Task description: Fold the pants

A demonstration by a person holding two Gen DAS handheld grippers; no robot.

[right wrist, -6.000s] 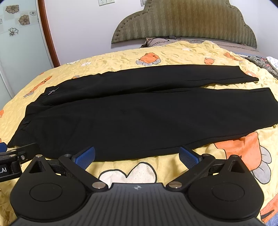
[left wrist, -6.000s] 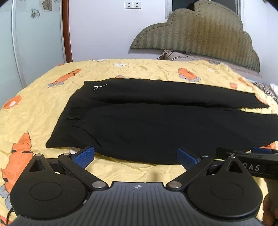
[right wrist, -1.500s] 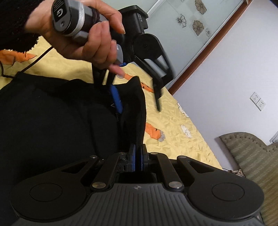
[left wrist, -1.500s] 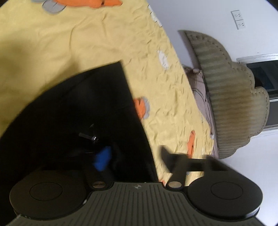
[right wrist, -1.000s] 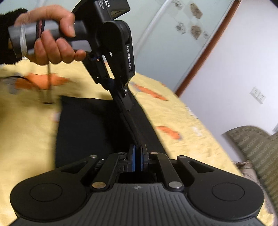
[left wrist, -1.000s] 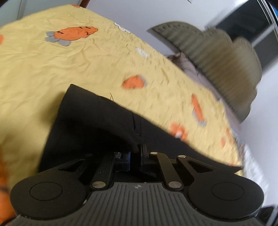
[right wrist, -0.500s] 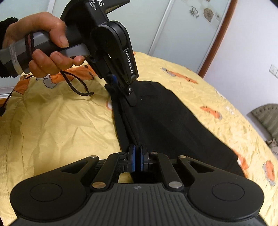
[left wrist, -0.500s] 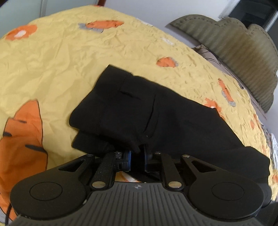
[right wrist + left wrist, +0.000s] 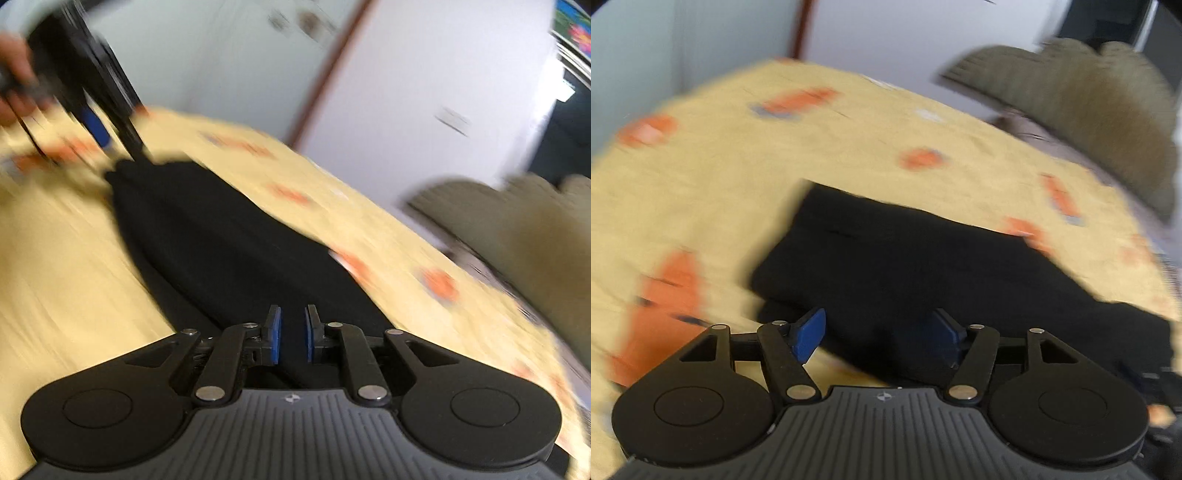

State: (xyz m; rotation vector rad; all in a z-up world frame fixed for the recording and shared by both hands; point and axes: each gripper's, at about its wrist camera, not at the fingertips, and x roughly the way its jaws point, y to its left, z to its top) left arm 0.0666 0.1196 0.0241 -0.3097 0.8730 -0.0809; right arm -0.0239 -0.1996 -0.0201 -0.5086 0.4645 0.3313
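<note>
The black pants [image 9: 905, 266] lie on the yellow bedspread [image 9: 720, 192], folded lengthwise with one leg on the other. My left gripper [image 9: 877, 338] hovers at their near waist end. Its jaws are opening wide and the blue pads [image 9: 809, 334] touch no cloth. My right gripper [image 9: 291, 334] sits over the pants [image 9: 221, 240] further along the legs. Its jaws are opening too, with a narrow gap between the pads and dark cloth below it. In the right wrist view a hand [image 9: 14, 88] holds the left gripper [image 9: 118, 144] at the far end of the pants. Both views are motion-blurred.
An olive padded headboard [image 9: 1089, 122] stands at the far right of the bed, with a pillow below it. A frosted glass door [image 9: 221, 55] and a white wall [image 9: 424, 92] lie beyond the bed. Orange prints dot the bedspread around the pants.
Both grippers were shut on the pants' edge; now the left has opened wide and the right a little, and the cloth has dropped flat. Both hands have moved sideways.
</note>
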